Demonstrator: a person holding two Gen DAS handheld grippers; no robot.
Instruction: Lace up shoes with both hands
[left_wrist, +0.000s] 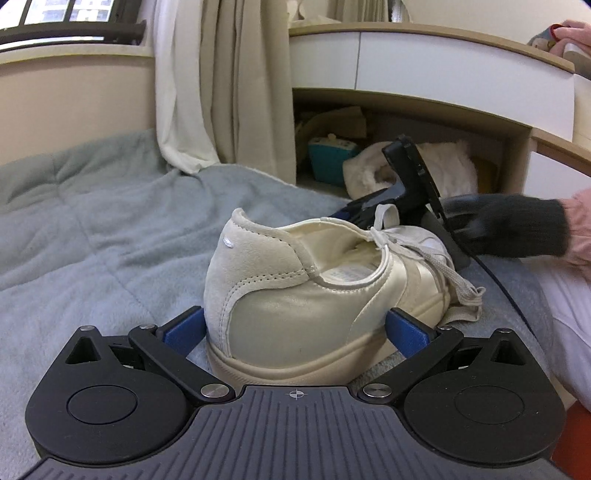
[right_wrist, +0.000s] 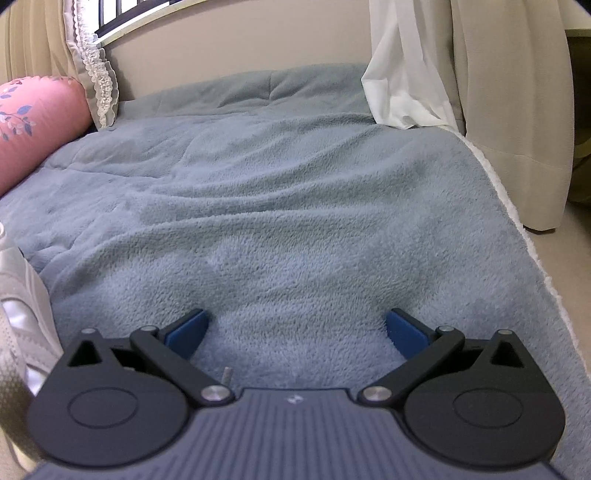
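Left wrist view: we read no legible writing; the insole print inside the cream sneaker (left_wrist: 303, 291) is too blurred. Our left gripper (left_wrist: 295, 328) has jaws spread wide, straddling the sneaker's heel, holding nothing. The sneaker sits upright on the grey-blue blanket (left_wrist: 92, 240), its loose laces (left_wrist: 443, 269) draping over the side. The right gripper (left_wrist: 413, 184) sits beyond the toe.

Right wrist view: our right gripper (right_wrist: 295, 328) is wide open and empty, with open blanket (right_wrist: 277, 203) ahead; the blanket edge runs right and the sneaker (right_wrist: 26, 302) is at far left.
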